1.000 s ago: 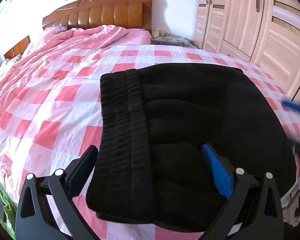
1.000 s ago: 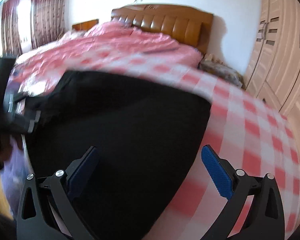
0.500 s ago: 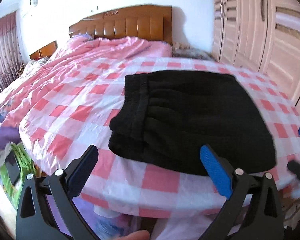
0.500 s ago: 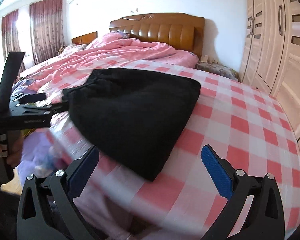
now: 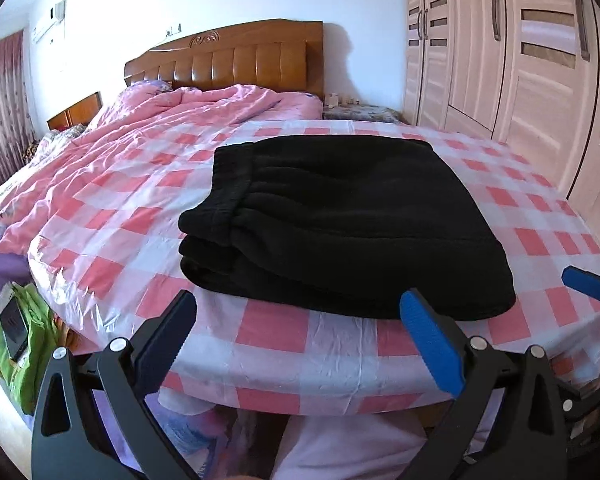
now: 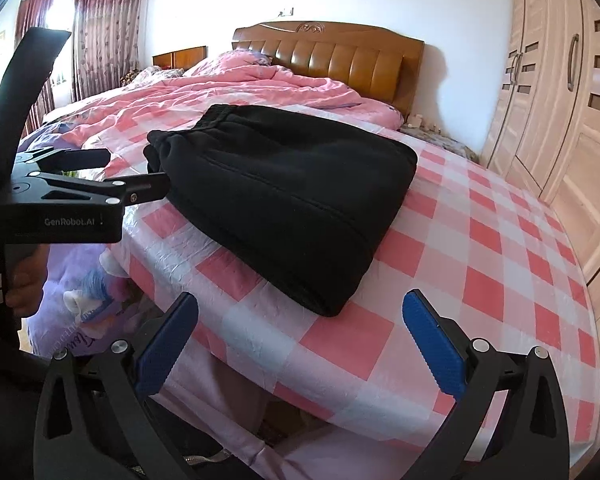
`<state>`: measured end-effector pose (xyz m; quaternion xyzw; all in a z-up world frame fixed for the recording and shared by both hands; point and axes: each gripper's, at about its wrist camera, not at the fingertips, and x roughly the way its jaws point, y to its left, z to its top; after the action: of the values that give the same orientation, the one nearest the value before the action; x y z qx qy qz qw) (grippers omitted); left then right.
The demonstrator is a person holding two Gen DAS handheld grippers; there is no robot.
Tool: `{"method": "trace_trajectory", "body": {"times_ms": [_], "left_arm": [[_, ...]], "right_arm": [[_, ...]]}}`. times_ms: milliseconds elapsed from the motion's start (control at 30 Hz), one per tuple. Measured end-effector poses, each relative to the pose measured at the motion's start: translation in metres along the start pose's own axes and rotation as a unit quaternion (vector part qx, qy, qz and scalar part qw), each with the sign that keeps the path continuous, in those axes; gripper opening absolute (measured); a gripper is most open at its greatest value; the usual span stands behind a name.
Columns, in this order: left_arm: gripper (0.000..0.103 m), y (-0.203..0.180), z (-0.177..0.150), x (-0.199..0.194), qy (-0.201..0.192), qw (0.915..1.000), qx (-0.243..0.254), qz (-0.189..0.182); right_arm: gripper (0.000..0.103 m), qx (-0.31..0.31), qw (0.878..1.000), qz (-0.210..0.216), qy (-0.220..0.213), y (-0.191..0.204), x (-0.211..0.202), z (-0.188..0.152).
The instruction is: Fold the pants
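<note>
The black pants lay folded into a thick stack on the checked bedspread, just ahead of both tools and close to the near bed edge. The left gripper hung with jaws spread and empty; the right gripper did likewise. The fold looked complete. A careless sweep forward by either tool could snag the top layer, and the glossy cover might let the stack slide off.

Bright daylight from the curtained window; sharp frames, fisheye-bent edges, dark corners.
</note>
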<state>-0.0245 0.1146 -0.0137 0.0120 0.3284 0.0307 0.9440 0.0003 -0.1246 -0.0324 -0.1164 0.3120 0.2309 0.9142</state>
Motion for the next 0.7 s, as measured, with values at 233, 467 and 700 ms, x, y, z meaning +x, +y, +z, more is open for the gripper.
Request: {"method": "trace_trajectory", "body": {"times_ms": [233, 467, 700], "left_arm": [[0.102, 0.0003, 0.0006, -0.0088, -0.016, 0.9995, 0.010, 0.026], [0.102, -0.0028, 0.0003, -0.0089, -0.014, 0.9994, 0.017, 0.025], [0.102, -0.0013, -0.0007, -0.0063, -0.008, 0.9995, 0.016, 0.026]], "right_arm": [[0.099, 0.012, 1.000, -0.005, -0.007, -0.0056, -0.0015, 0.0012], [0.099, 0.014, 1.000, -0.003, -0.007, -0.0065, -0.0003, 0.0002], [0.099, 0.017, 1.000, -0.001, -0.005, -0.0069, 0.0005, -0.0006]]}}
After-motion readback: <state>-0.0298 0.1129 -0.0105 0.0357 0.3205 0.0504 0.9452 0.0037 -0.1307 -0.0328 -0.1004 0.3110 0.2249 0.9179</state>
